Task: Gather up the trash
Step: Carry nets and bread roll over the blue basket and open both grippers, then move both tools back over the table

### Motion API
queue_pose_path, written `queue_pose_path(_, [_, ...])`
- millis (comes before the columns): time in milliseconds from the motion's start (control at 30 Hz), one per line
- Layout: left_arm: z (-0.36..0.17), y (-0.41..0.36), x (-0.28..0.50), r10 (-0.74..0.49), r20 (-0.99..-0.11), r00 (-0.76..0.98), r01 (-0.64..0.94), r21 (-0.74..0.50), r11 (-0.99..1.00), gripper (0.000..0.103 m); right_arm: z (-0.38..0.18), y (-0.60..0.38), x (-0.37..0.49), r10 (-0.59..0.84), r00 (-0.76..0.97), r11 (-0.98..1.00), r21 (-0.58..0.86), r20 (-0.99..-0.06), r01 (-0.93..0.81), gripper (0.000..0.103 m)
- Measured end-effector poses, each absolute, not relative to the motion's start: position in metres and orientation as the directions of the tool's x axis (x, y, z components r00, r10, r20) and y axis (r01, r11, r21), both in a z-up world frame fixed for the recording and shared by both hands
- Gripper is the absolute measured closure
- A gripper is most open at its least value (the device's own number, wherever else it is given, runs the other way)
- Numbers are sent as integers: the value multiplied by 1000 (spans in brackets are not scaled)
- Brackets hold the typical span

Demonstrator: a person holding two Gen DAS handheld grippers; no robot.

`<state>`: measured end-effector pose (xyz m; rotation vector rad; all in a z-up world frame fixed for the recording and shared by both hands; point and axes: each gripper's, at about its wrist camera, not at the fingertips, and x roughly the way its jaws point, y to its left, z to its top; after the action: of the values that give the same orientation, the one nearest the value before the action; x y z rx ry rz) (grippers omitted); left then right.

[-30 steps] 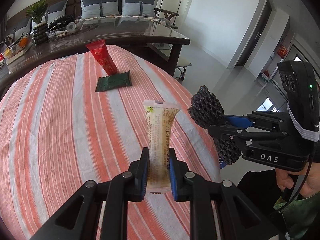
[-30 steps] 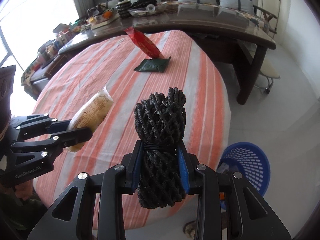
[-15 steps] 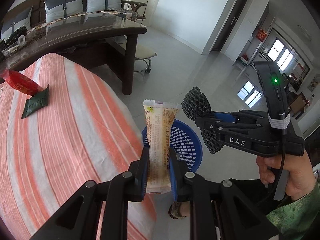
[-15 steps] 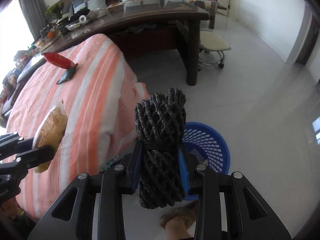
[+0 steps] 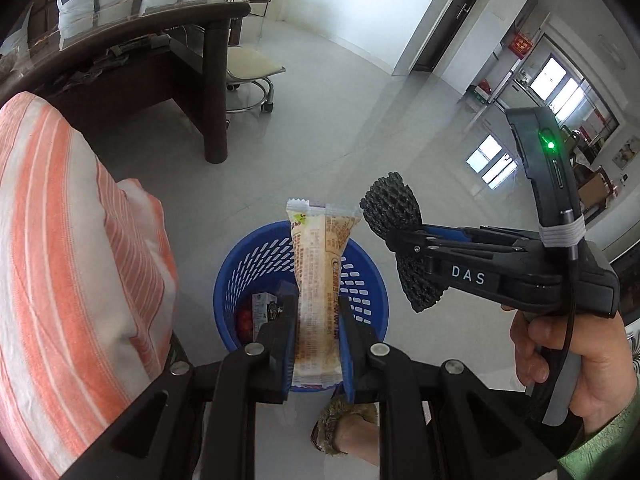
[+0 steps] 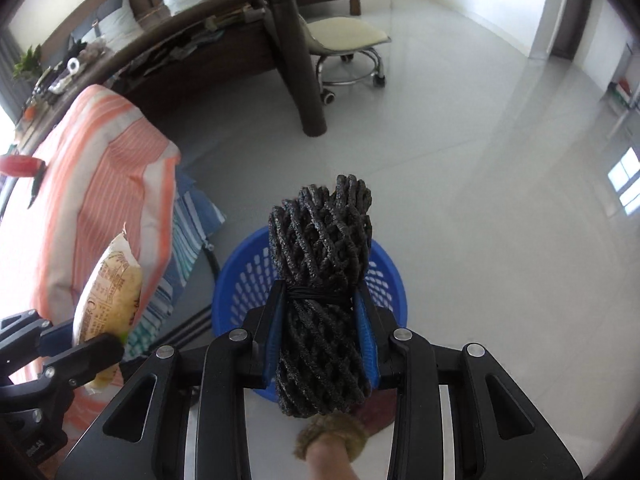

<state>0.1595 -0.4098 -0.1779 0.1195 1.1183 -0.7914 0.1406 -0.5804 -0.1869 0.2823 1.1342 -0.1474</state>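
Above the blue basket [image 5: 362,286], the left gripper [image 5: 318,344] clamps a snack wrapper [image 5: 320,276] and the right gripper [image 6: 320,344] a black mesh bundle [image 6: 320,280] — centre both over the rim, then let go.

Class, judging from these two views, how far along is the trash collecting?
Done: some trash already lies in the blue basket. In hand: the left tool grips a snack wrapper, the right tool a black net bundle, both above the basket. Left: dropping them; a red packet remains on the table.
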Motion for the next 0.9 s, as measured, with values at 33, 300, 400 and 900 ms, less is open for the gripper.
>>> queue_pose_path(33, [-182, -413, 161, -505, -840, 198, 621, -291, 728, 84, -190, -585, 140, 36, 412, 951, 158, -910, 265, 69])
queue_pose_path(300, [-209, -431, 168, -486, -857, 172, 608, -296, 736, 84, -212, -602, 144, 76, 373, 938, 193, -925, 288, 69])
queue_pose_path(400, [-212, -436, 167, -479, -860, 179, 619, -280, 734, 84, -215, -603, 150, 76, 368, 941, 188, -927, 280, 69])
queue_pose_path(900, [-171, -403, 158, -520, -813, 260, 629, -266, 730, 51, -211, -608, 150, 62, 406, 942, 188, -912, 277, 35])
